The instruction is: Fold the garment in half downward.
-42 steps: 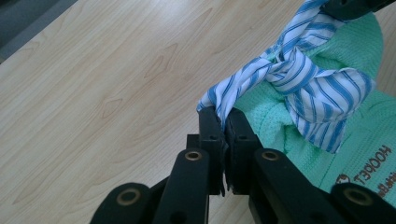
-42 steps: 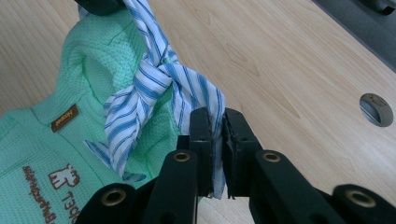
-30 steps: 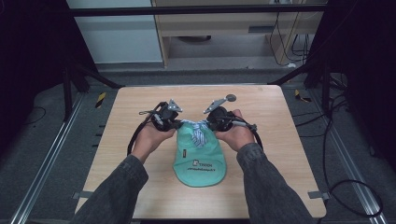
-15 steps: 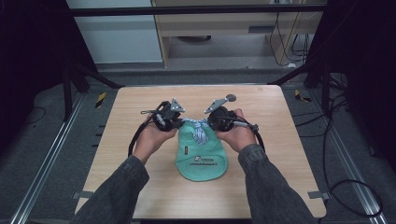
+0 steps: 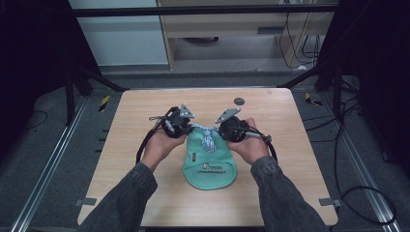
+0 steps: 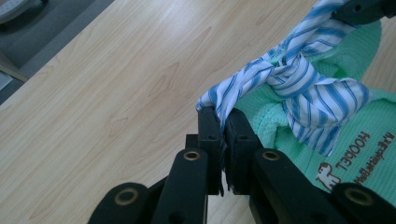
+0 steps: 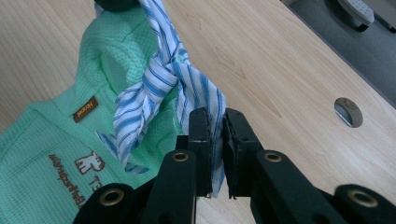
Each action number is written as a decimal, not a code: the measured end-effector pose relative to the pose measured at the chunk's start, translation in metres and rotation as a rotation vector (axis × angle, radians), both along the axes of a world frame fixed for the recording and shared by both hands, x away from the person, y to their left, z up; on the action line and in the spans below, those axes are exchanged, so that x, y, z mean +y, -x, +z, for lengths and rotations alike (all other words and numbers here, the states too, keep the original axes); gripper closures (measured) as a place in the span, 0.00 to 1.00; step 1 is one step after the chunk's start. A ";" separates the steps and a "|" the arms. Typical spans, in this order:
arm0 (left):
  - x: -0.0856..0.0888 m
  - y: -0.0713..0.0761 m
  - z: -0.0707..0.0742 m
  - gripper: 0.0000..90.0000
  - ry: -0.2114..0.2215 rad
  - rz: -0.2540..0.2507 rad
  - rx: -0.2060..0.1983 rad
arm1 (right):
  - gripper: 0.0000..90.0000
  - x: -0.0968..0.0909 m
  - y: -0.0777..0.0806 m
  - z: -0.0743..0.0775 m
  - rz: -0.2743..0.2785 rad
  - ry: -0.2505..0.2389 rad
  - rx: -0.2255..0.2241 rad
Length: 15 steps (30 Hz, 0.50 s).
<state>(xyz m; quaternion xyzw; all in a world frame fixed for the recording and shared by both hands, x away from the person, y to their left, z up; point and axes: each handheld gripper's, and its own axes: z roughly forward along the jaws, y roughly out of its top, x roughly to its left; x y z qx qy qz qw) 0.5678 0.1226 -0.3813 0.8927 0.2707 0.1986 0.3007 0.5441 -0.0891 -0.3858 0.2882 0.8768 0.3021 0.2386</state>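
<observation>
My left gripper [image 5: 189, 126] and my right gripper [image 5: 218, 127] sit close together near the middle of the light wooden surface [image 5: 145, 111], each with its fingers pinching one end of the blue-and-white striped cloth strip [image 5: 208, 137] that is knotted at the far end of the mint-green waffle-knit garment [image 5: 209, 162]. In the left gripper view my fingers [image 6: 208, 130] are pressed on a twisted end of the strip, with the knot just to the right and the green fabric under it; in the right gripper view my fingers [image 7: 200, 135] clamp a flat end of the same strip, and the knot hangs up and to the left of them. The garment lies flat between my forearms, its printed lettering toward the near side, its rounded near edge well inside the surface's near edge. Bare wood lies open to the left, to the right and on the far side of my hands, and the garment is well apart from every edge. A small round grey cap [image 5: 239, 101] is set in the surface toward the far right. Around the surface runs grey floor [image 5: 43, 159] with metal rails [image 5: 41, 193], black cables [image 5: 358, 193] on the right, and pale cabinets [image 5: 121, 34] at the far side.
</observation>
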 end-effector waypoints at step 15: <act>-0.013 -0.003 0.006 0.96 0.006 -0.011 -0.009 | 0.91 -0.012 0.002 0.003 -0.021 -0.005 -0.005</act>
